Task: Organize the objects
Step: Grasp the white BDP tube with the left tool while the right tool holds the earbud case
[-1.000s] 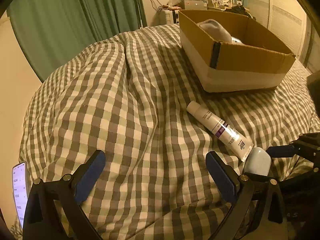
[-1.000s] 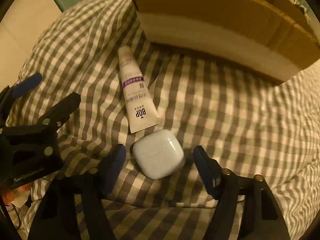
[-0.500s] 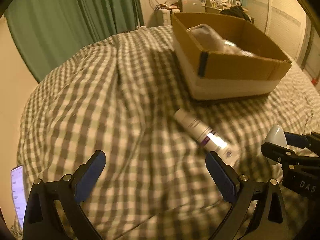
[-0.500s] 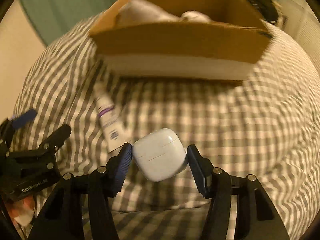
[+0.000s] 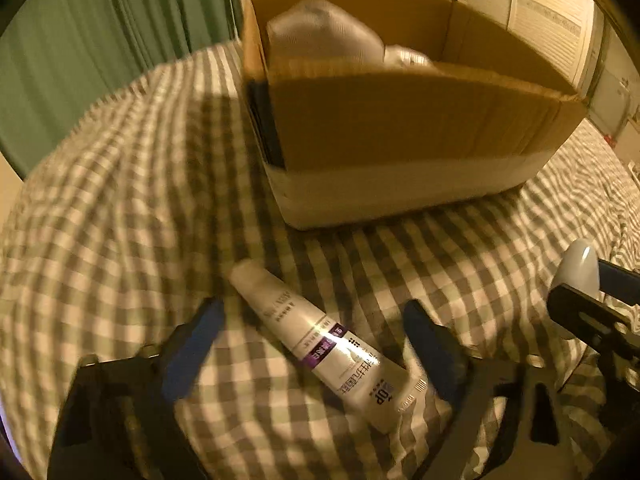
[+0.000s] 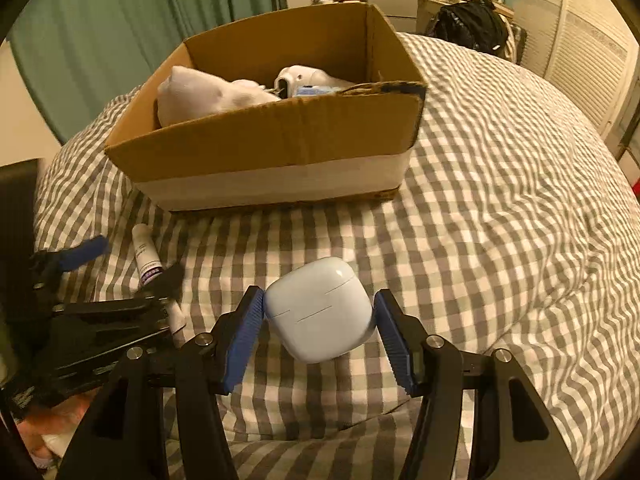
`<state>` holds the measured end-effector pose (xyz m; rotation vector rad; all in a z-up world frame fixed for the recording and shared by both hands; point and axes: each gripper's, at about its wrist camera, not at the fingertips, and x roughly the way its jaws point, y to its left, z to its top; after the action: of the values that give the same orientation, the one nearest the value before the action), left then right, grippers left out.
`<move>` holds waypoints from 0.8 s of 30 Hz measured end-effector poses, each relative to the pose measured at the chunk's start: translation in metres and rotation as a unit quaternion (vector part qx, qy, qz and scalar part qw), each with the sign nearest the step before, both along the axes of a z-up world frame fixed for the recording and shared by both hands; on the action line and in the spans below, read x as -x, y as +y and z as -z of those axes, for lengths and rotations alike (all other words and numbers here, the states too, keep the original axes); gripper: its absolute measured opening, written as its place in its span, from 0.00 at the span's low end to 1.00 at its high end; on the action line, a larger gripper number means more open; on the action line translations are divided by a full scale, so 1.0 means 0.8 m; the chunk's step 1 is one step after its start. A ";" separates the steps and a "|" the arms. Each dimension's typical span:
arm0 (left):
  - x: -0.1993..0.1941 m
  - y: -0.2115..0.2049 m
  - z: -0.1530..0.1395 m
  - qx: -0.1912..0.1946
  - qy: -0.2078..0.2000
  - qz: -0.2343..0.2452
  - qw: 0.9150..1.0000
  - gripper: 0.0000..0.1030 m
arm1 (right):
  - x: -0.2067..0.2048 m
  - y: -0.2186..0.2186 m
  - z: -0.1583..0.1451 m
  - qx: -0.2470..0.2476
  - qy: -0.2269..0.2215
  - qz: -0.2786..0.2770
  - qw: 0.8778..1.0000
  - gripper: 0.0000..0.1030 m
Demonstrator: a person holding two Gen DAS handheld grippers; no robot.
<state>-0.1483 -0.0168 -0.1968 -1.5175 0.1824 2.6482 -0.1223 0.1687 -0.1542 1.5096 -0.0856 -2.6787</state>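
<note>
My right gripper [image 6: 318,332] is shut on a white earbud case [image 6: 318,326] and holds it above the checked bedspread, in front of the cardboard box [image 6: 272,152]. The case also shows at the right edge of the left wrist view [image 5: 580,270]. My left gripper [image 5: 316,344] is open, its two blue pads either side of a white cream tube [image 5: 320,344] that lies on the bedspread. The tube also shows in the right wrist view [image 6: 146,258], between the left gripper's fingers [image 6: 84,252]. The box [image 5: 400,136] holds white bundles and other items.
The bed is covered by a grey and white checked bedspread [image 6: 500,208]. Green curtains [image 5: 100,40] hang behind at the left. A black bag [image 6: 468,28] and cluttered furniture stand beyond the bed. Louvred doors [image 6: 580,48] are at the right.
My right gripper shut on the earbud case and lifted it off the bedspread. My left gripper moved forward and down until its open fingers straddle the cream tube.
</note>
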 end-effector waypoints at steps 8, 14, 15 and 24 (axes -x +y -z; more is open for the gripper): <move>0.000 -0.016 0.008 -0.018 -0.026 -0.011 0.999 0.29 | 0.010 -0.012 0.017 0.025 -0.006 -0.004 1.000 0.55; -0.013 -0.019 -0.002 0.000 -0.040 0.002 0.999 0.24 | 0.008 -0.016 0.019 0.022 -0.002 -0.003 1.000 0.55; -0.017 -0.022 -0.006 0.000 -0.041 0.001 0.999 0.24 | 0.007 -0.015 0.018 0.021 -0.001 -0.002 1.000 0.55; -0.056 -0.043 -0.053 0.013 -0.012 -0.006 1.000 0.24 | -0.014 -0.020 -0.002 0.017 0.028 -0.006 0.999 0.55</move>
<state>-0.1034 -0.0513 -0.1548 -1.5629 0.2074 2.6464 -0.1109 0.1524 -0.1529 1.4204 -0.1192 -2.6931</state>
